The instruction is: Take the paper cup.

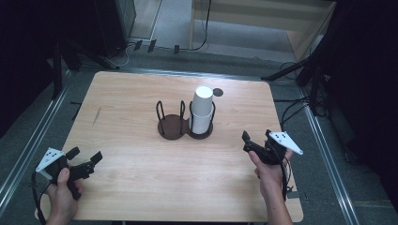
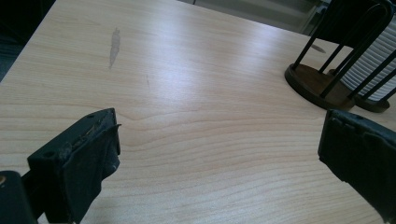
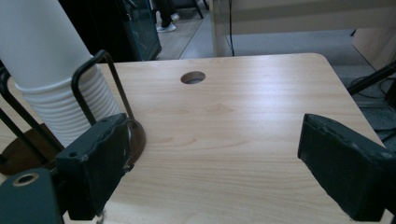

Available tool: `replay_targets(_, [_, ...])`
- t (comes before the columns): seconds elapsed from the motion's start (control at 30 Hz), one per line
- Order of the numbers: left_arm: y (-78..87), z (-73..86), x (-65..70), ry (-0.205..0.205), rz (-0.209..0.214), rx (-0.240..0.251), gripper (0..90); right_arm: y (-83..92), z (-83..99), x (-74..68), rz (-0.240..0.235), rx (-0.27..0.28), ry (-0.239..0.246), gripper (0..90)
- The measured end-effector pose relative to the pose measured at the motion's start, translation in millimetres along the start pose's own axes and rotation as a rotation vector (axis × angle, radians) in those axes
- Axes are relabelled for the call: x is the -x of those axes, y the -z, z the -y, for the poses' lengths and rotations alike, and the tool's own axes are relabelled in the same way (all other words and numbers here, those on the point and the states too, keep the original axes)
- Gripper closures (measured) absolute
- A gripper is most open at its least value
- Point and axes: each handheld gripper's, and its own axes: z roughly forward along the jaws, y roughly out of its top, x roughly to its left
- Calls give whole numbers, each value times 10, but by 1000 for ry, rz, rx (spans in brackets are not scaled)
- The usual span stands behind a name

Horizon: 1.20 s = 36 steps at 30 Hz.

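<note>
A tall stack of white paper cups [image 1: 202, 110] stands upright in the right ring of a dark two-ring wire holder [image 1: 172, 126] at the middle of the wooden table [image 1: 141, 183]. The holder's left ring is empty. My left gripper [image 1: 85, 154] rests low at the table's near left corner, open, with nothing between its jaws. In the left gripper view the gripper [image 2: 219, 140] faces bare wood, with the holder [image 2: 313, 81] and cups [image 2: 373, 56] far right. My right gripper [image 1: 257, 138] hovers right of the holder, open and empty. In the right gripper view the gripper [image 3: 210, 149] has the cups [image 3: 46, 60] at left.
A round cable hole [image 1: 218, 92] sits in the table just behind the cups, also seen as a hole [image 3: 193, 77] ahead of the right gripper. A dark scuff [image 2: 114, 44] marks the wood at far left. Stands and cables ring the table on the floor.
</note>
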Motion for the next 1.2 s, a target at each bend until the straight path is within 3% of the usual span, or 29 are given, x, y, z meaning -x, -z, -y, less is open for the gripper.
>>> replay_targets(0.37, [-14, 10, 68, -57, -23, -13, 0, -142, -119, -234, -38, 0, 14, 96])
replay_targets(0.67, [-4, 9, 69, -57, -22, -6, 0, -257, -212, -417, -69, 1, 14, 96])
replay_targets(0.8, [4, 13, 90, -66, -81, 15, 89, -324, -250, -508, -84, 0, 13, 96])
replay_targets(0.97, [13, 6, 83, -60, -78, 11, 96, -388, -302, -628, -103, 6, 22, 96])
replay_targets(1.07, [30, -1, 68, -48, -49, 13, 58, -420, -327, -704, -114, 7, 20, 96])
replay_targets(1.2, [53, -1, 86, -72, -51, 29, 65, -477, -347, -794, -132, 8, 27, 96])
